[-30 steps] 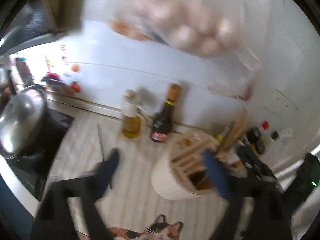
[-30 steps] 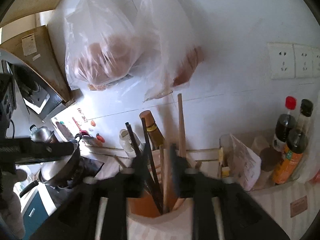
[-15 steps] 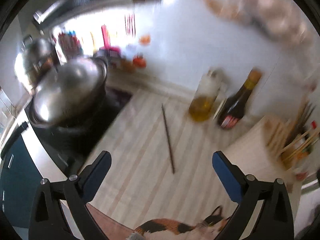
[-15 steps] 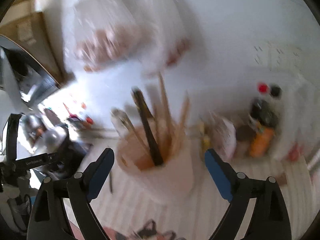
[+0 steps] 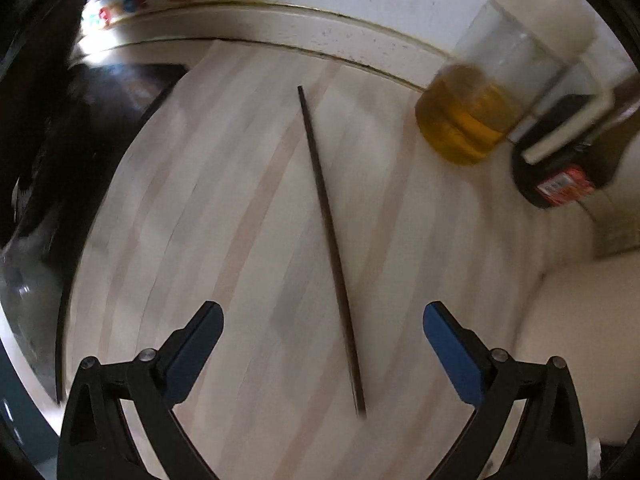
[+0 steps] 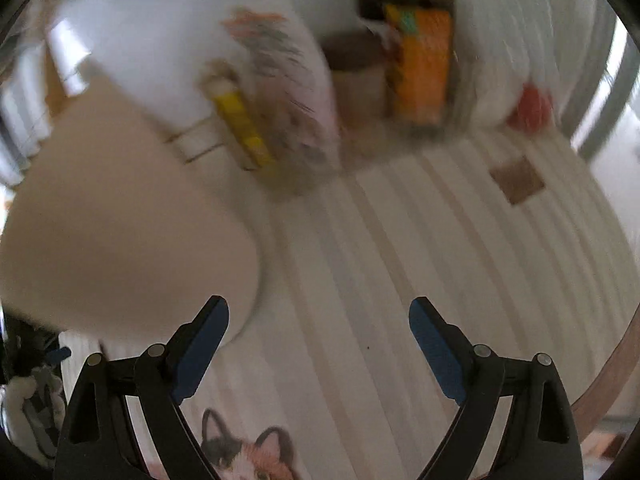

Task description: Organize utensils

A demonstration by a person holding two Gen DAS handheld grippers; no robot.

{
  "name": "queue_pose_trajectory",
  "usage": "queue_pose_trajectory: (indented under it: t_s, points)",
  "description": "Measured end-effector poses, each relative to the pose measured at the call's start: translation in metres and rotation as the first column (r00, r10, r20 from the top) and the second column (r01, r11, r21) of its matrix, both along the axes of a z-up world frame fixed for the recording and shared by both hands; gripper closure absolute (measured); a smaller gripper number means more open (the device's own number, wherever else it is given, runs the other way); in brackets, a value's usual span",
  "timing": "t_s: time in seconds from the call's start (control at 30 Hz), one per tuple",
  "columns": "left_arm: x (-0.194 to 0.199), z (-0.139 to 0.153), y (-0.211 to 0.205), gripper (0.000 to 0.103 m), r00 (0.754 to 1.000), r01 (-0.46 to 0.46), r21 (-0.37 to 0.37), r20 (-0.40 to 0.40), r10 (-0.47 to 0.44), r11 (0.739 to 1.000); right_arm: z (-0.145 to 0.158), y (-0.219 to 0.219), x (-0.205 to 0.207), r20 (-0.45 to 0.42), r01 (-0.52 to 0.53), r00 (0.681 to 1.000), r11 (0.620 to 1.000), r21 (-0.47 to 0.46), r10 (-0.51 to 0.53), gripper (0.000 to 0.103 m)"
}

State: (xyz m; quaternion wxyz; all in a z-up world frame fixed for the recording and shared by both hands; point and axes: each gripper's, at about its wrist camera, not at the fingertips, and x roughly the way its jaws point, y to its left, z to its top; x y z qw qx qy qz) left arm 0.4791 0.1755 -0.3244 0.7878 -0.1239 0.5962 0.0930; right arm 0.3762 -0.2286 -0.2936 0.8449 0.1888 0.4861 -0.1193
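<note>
Left wrist view. No legible writing anywhere: only a red label [image 5: 562, 185] on a dark bottle [image 5: 576, 160] far ahead and to the right, its print too small to read. Left gripper [image 5: 322, 322] held low over the striped countertop [image 5: 192, 208], tilted downward, jaws spread wide with nothing between the pads. Blue fingertips [image 5: 200, 338] well apart on either side of a single dark chopstick [image 5: 330, 240]. Lay flat on the counter, running from between the jaws, slightly nearer the right finger, away toward the wall, untouched. Ahead and right, a clear oil jar [image 5: 476, 116] about a third full of yellow liquid, just beside the dark bottle. At the right edge, close to the right finger, the pale wall of a utensil holder [image 5: 576, 340]; contents hidden. To the left, a dark stovetop [image 5: 92, 128].

Right wrist view. Heavily blurred; an orange-labelled bottle [image 6: 422, 64] and a printed packet [image 6: 280, 88] far ahead, nothing readable. Right gripper [image 6: 318, 320] likewise angled down at the counter, jaws wide apart and holding nothing. Utensil holder [image 6: 120, 232] just ahead of the left finger, inside not visible. Below, between the fingers, a cat picture [image 6: 248, 456] on the counter surface.
</note>
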Motion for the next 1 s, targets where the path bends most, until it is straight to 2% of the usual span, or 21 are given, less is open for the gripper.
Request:
queue_pose_trajectory:
  t_s: [0.07,0.1,0.13,0.17,0.2,0.23,0.3,0.53,0.7,0.93,1.0]
  points:
    - [0.012,-0.007,-0.002,0.011,1.0,0.013,0.023,-0.01,-0.013,1.0,-0.01,-0.006,0.006,-0.027,0.032,0.999,0.999,0.007,-0.032,0.01]
    - [0.016,-0.011,-0.003,0.019,1.0,0.02,0.028,-0.019,-0.02,0.999,-0.015,-0.01,0.008,-0.032,0.05,0.998,0.999,0.008,-0.05,0.01]
    - [0.02,-0.014,-0.004,0.033,0.999,0.027,0.031,-0.028,-0.026,0.999,-0.016,-0.011,0.01,-0.036,0.055,0.998,0.998,0.001,-0.055,0.01]
    - [0.023,-0.016,-0.005,0.033,0.999,0.035,0.053,-0.032,-0.033,0.998,-0.018,-0.012,0.011,-0.042,0.061,0.997,0.998,-0.009,-0.062,0.01]
    - [0.025,-0.015,-0.008,0.043,0.999,0.05,0.063,-0.018,-0.049,0.997,-0.02,-0.013,0.012,-0.044,0.067,0.997,0.998,-0.011,-0.068,0.01]
    - [0.025,-0.014,-0.009,0.067,0.998,0.056,0.07,-0.009,-0.055,0.996,-0.022,-0.014,0.014,-0.053,0.069,0.996,0.998,-0.014,-0.069,0.01]
    - [0.026,-0.011,-0.013,0.097,0.997,0.077,0.089,-0.003,-0.077,0.993,-0.025,-0.016,0.017,-0.075,0.072,0.994,0.997,-0.024,-0.073,0.01]
    - [0.01,-0.01,-0.019,0.099,0.993,0.118,0.097,0.015,-0.12,0.988,-0.033,-0.022,0.027,-0.122,0.06,0.99,0.997,-0.043,-0.065,0.01]
    - [-0.027,0.003,-0.032,0.099,0.989,0.137,0.105,0.04,-0.142,0.985,-0.033,-0.025,0.028,-0.146,0.001,0.989,0.997,-0.072,-0.012,0.01]
    - [-0.091,0.058,-0.058,0.099,0.986,0.12,0.106,0.103,-0.131,0.987,-0.02,-0.035,0.013,-0.117,-0.088,0.99,0.996,-0.021,0.085,0.01]
    - [-0.109,0.083,-0.066,0.099,0.983,0.105,0.107,0.14,-0.119,0.989,-0.013,-0.037,0.006,-0.097,-0.11,0.989,0.994,-0.009,0.109,0.01]
